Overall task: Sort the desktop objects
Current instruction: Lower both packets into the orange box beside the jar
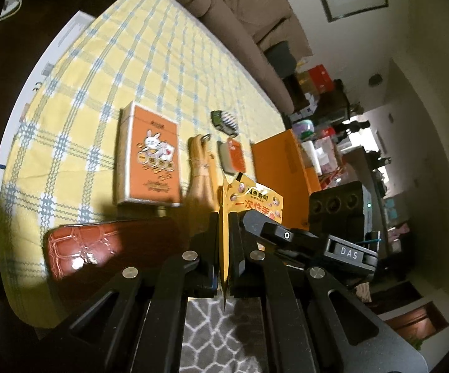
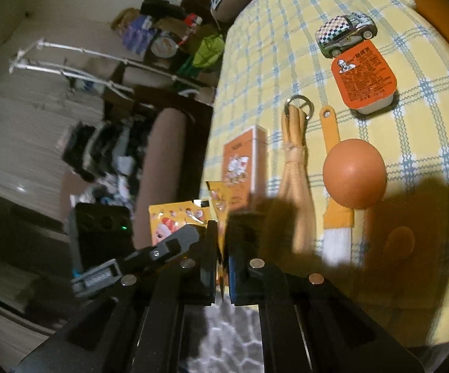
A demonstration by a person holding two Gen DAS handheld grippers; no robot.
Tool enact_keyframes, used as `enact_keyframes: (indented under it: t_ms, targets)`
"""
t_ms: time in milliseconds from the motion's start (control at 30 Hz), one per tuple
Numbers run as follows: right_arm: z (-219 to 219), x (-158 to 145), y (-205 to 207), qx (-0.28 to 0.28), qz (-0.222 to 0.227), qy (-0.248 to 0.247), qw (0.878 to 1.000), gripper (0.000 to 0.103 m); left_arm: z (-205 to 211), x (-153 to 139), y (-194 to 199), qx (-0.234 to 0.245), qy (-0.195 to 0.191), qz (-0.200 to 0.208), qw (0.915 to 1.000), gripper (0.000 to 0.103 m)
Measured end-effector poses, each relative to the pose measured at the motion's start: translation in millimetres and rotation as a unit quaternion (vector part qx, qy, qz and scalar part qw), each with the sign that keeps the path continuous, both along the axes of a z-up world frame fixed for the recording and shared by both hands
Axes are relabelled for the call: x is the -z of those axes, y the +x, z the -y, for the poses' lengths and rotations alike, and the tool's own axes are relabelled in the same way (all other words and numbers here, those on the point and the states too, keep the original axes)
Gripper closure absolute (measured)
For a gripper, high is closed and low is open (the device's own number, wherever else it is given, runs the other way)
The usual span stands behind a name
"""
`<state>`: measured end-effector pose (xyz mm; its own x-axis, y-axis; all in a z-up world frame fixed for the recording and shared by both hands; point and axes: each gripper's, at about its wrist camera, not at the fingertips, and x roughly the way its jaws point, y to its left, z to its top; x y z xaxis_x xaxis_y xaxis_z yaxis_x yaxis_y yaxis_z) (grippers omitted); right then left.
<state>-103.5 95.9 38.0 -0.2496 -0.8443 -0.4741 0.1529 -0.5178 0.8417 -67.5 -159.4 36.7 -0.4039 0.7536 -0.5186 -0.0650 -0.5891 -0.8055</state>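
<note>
A yellow printed snack-style packet (image 1: 257, 200) hangs just off the table's near edge, pinched from both sides. My left gripper (image 1: 224, 220) is shut on one edge of it, seen edge-on between the pads. My right gripper (image 2: 222, 230) is shut on another edge of the same packet (image 2: 174, 220). Each wrist view shows the other gripper's dark body beside the packet. On the yellow checked cloth (image 1: 115, 71) lie an orange rabbit box (image 1: 149, 155), a tan key strap (image 2: 296, 168), an orange sauce tub (image 2: 364, 77), a checkered toy car (image 2: 345, 35), a brown egg (image 2: 355, 172) and an orange-handled brush (image 2: 336, 217).
A glossy brown crocodile-pattern case (image 1: 106, 248) lies at the near left edge of the table. An orange box (image 1: 283, 168) stands at the table's right side. A grey patterned rug (image 1: 215, 335) lies below the grippers. A sofa and cluttered shelves surround the table.
</note>
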Motion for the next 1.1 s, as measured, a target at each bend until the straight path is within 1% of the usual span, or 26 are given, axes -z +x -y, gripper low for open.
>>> enact_keyframes:
  t_ms: [133, 333, 433, 567, 733, 867, 1000, 1100]
  targets:
    - [-7, -21, 5, -0.002, -0.017, -0.002, 1.000, 0.099, -10, -25, 1, 0.006, -0.007, -0.017, 0.9998, 0.099]
    - [-42, -69, 15, 0.010, -0.063, 0.035, 0.997, 0.099, -52, -63, 1, 0.039, -0.013, -0.047, 0.9981, 0.099]
    - [-76, -89, 23, 0.023, -0.077, 0.058, 0.995, 0.099, -88, -76, -3, 0.061, -0.012, -0.054, 0.9966, 0.099]
    - [-125, -103, 32, 0.044, -0.084, 0.087, 0.992, 0.099, -137, -84, -8, 0.091, -0.004, -0.056, 0.9943, 0.099]
    - [-178, -105, 42, 0.063, -0.073, 0.122, 0.988, 0.098, -203, -87, -13, 0.128, -0.009, -0.051, 0.9904, 0.099]
    - [-209, -97, 45, 0.063, -0.059, 0.139, 0.987, 0.098, -241, -83, -14, 0.145, -0.019, -0.045, 0.9883, 0.099]
    - [-226, -83, 43, 0.049, -0.041, 0.147, 0.987, 0.098, -268, -75, -15, 0.156, -0.039, -0.036, 0.9863, 0.099]
    - [-235, -73, 39, 0.042, -0.032, 0.152, 0.987, 0.098, -277, -69, -17, 0.160, -0.059, -0.032, 0.9848, 0.099]
